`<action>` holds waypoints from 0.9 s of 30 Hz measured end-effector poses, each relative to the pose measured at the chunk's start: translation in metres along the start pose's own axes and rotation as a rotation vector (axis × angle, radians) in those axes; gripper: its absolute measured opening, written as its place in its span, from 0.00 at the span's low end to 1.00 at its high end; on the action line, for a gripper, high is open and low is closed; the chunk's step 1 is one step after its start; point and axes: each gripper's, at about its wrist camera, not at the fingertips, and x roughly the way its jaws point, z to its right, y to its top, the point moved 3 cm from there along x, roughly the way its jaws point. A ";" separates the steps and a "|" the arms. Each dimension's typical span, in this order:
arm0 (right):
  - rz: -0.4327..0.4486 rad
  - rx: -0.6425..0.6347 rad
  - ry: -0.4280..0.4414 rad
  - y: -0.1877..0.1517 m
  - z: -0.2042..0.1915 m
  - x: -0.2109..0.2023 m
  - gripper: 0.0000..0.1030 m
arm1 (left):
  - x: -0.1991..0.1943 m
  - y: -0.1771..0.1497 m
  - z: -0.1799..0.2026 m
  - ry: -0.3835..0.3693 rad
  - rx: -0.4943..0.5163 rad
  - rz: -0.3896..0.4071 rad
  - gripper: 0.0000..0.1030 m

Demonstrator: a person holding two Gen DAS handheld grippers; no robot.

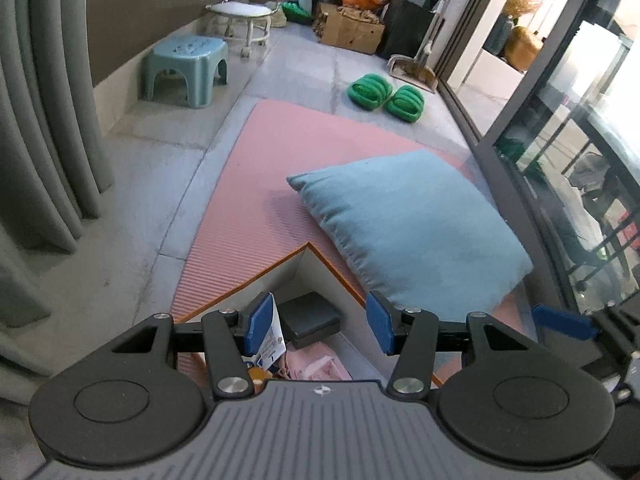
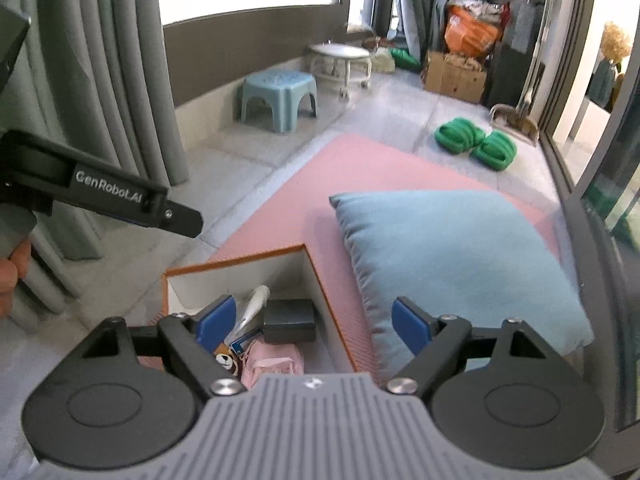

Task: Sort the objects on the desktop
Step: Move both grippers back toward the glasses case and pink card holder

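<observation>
Looks mostly done to me: the orange-rimmed white box [image 2: 240,266] just below both grippers already holds a dark grey case [image 2: 289,320], pink cloth [image 2: 276,360] and a silvery tube [image 2: 254,306]. Left gripper [image 1: 316,326] and right gripper [image 2: 314,326] are both spread, pinching nothing. No loose items in sight.

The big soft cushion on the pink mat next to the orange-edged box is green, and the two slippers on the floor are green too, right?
Not quite. The big soft cushion is light blue, not green, as the right wrist view shows. The rest holds: it lies on the pink mat beside the orange-edged box, and the two slippers on the floor are green.
</observation>
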 end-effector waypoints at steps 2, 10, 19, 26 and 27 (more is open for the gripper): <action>0.013 -0.015 -0.003 0.002 0.001 -0.022 0.84 | -0.013 -0.006 0.004 -0.003 0.022 -0.005 0.59; 0.032 -0.004 0.002 -0.014 0.005 -0.103 0.86 | -0.063 -0.035 0.025 -0.044 0.072 -0.024 0.60; -0.020 0.187 -0.064 -0.067 0.027 -0.155 0.87 | -0.106 -0.081 0.066 -0.141 0.164 -0.094 0.63; -0.084 0.259 -0.089 -0.116 0.044 -0.160 0.87 | -0.106 -0.119 0.089 -0.168 0.259 -0.131 0.68; -0.100 0.262 -0.093 -0.123 0.048 -0.158 0.87 | -0.101 -0.125 0.092 -0.171 0.268 -0.152 0.68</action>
